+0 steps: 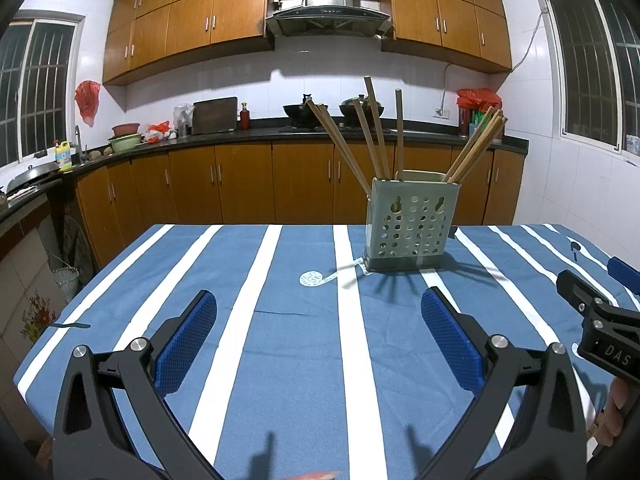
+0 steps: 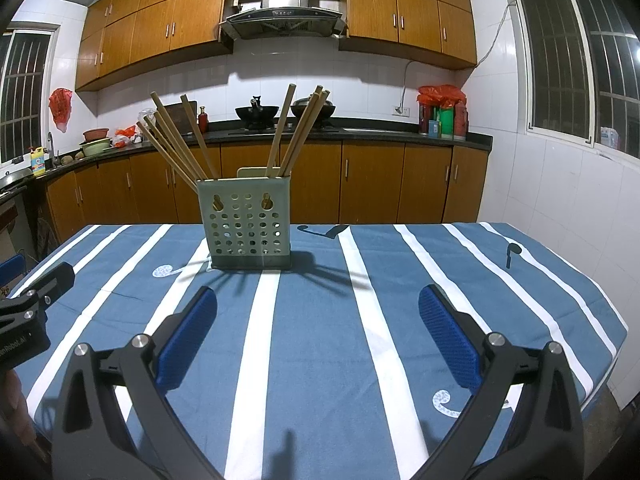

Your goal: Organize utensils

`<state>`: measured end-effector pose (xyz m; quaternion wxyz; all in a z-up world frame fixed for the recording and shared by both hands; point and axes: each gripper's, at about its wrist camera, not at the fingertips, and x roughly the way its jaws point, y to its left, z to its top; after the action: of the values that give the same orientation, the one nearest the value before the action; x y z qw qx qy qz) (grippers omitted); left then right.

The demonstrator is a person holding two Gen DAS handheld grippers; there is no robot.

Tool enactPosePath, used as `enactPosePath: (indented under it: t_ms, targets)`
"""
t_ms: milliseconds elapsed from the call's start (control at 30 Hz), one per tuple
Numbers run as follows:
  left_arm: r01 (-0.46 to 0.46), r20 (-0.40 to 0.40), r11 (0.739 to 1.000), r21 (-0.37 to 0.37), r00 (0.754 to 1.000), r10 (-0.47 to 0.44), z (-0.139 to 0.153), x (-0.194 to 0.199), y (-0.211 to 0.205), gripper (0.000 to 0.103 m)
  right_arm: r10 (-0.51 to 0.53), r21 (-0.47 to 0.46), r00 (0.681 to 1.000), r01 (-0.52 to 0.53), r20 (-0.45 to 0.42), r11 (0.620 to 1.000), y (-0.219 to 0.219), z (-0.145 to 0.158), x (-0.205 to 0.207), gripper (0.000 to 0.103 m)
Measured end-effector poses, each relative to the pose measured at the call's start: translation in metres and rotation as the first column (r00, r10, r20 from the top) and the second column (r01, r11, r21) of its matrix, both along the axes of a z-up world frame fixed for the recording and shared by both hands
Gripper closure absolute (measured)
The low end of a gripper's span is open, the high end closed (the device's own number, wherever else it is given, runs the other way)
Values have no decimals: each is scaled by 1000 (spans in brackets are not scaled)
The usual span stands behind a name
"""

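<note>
A pale green perforated utensil holder [image 1: 412, 226] stands upright on the blue and white striped tablecloth [image 1: 304, 320], toward the far side. Several wooden chopsticks [image 1: 376, 132] stand in it, fanned left and right. It also shows in the right wrist view [image 2: 249, 224] with the chopsticks [image 2: 180, 140]. My left gripper [image 1: 320, 312] is open and empty, well short of the holder and left of it. My right gripper [image 2: 318, 308] is open and empty, short of the holder and right of it. The right gripper's body shows at the left wrist view's right edge [image 1: 600, 316].
The table's far edge lies just behind the holder, with wooden kitchen cabinets [image 1: 240, 184] and a dark counter [image 1: 280, 132] beyond. The table's right edge [image 2: 612, 320] drops off near a tiled wall. The left gripper's body [image 2: 28, 312] shows at the right wrist view's left edge.
</note>
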<state>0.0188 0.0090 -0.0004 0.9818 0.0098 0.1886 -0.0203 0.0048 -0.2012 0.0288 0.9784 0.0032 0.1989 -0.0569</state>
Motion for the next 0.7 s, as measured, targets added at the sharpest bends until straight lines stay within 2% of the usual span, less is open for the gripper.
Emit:
enactPosePath:
  t_ms: [700]
  targets:
    - [-1,-3,1000,0,1000,1,-3,0,-1,2,-1,2,1000,1,-2,1000,0,0,0,4]
